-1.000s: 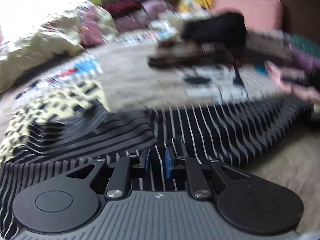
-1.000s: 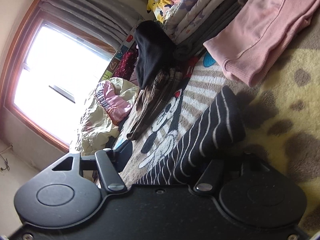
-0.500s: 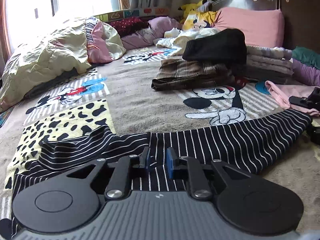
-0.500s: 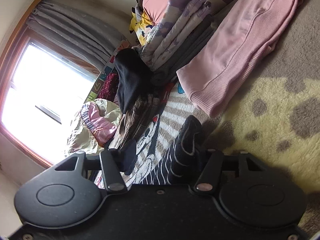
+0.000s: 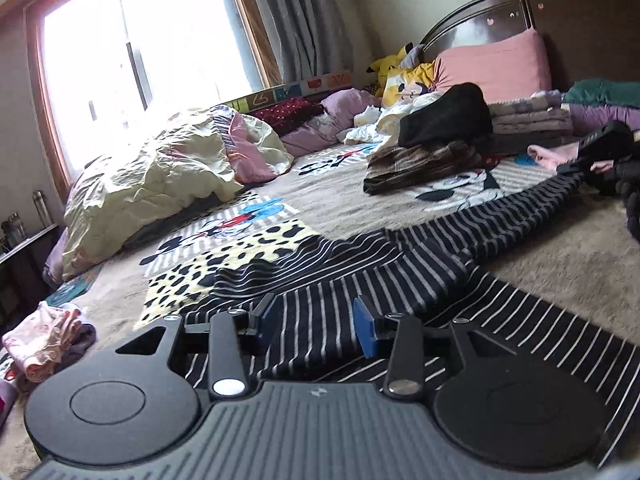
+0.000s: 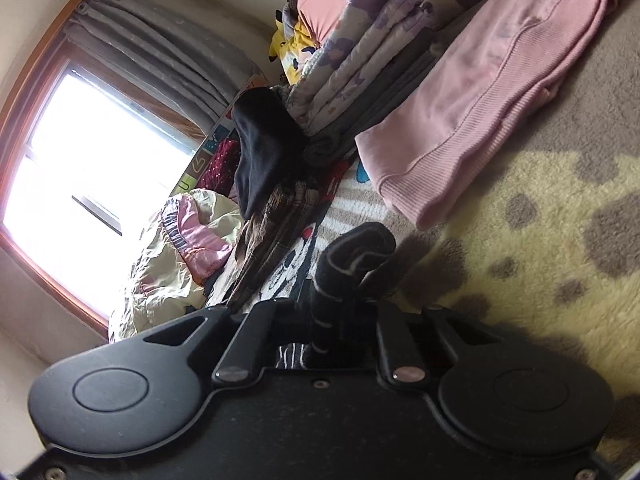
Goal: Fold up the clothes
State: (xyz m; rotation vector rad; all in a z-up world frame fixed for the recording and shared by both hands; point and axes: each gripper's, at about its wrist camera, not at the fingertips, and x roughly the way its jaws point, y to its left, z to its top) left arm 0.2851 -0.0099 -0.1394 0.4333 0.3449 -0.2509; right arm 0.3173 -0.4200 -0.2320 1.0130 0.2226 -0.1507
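Folding barely begun: striped garment (image 5: 400,264) sprawled on bed (image 5: 560,248) under and ahead of my left fingers (image 5: 316,322), which are spread, pinching nothing. Right fingers (image 6: 340,312) pressed onto bunched striped end (image 6: 356,256), lifted. Ahead of right fingers: one pink sweatshirt (image 6: 480,92), one folded stack (image 6: 372,60). One garment in hand; creases all left, I judge.
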